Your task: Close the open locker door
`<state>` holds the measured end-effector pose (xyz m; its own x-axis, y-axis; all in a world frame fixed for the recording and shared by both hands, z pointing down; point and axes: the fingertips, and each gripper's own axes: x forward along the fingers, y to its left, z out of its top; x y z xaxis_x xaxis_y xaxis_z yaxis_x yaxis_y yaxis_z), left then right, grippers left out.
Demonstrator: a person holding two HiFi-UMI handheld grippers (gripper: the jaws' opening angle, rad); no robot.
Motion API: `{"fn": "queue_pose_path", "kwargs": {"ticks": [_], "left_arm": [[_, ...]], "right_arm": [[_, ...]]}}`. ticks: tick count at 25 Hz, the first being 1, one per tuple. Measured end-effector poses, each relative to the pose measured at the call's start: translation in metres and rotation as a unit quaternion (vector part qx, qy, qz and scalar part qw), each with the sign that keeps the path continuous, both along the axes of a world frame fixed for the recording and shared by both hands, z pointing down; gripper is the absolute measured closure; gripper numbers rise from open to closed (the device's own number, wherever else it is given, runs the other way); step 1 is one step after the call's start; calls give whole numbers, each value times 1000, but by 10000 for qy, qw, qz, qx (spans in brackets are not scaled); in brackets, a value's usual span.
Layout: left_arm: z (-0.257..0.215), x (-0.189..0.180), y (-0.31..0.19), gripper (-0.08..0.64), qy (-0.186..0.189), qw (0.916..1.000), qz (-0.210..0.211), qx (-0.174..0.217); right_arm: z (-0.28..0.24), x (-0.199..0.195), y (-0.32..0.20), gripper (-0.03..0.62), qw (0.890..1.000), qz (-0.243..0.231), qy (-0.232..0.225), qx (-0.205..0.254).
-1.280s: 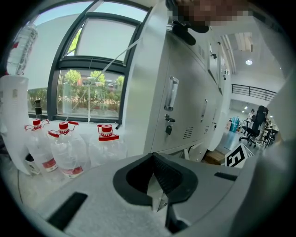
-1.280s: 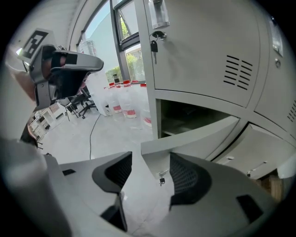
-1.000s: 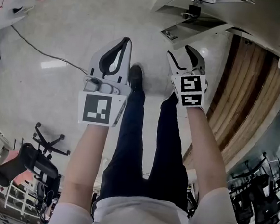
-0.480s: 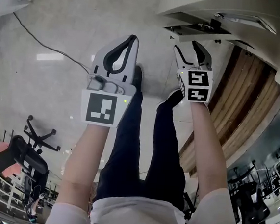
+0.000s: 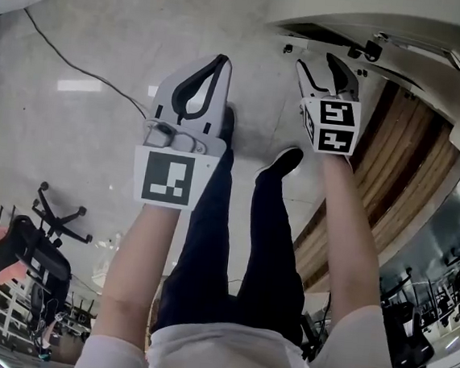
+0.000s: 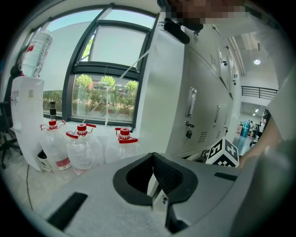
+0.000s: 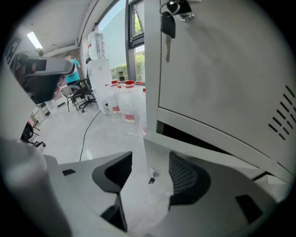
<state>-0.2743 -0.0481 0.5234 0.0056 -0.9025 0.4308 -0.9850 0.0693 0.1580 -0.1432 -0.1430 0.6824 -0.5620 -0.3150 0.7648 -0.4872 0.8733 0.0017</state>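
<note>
The grey lockers (image 7: 222, 69) fill the right gripper view; the upper door carries a key (image 7: 167, 23). Below it, a lower locker door (image 7: 152, 139) stands ajar, with a dark gap (image 7: 194, 139) behind it. My right gripper (image 7: 151, 156) is open, and that door's free edge lies between its jaws; contact cannot be told. In the head view, the right gripper (image 5: 316, 62) reaches up under the lockers (image 5: 407, 26). My left gripper (image 5: 220, 61) is shut on nothing and held away from the lockers. In its own view, the left gripper (image 6: 154, 156) has its pads pressed together.
Several water bottles with red caps (image 6: 81, 148) and a white dispenser (image 6: 25, 120) stand under the window to the left. A cable (image 5: 73, 51) runs over the pale floor. Office chairs (image 5: 25, 252) stand behind me. My feet (image 5: 281, 161) are close to the lockers.
The right gripper has moved forward to the lockers, which now sit nearer in the head view. The left gripper has barely shifted and stays shut.
</note>
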Motion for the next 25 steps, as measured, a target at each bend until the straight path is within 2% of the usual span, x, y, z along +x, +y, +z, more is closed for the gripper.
{"fn": "queue_pose_path", "kwargs": {"ticks": [4,25], "left_arm": [[-2,-9,1,552,33,9999,-115,52],[5,-13,0,552,60,9999,-103,2]], "right_arm": [[-2,-10,-11,365,10000,-9,-19,70],[3,-34,-34,365,9999,7,125,22]]}}
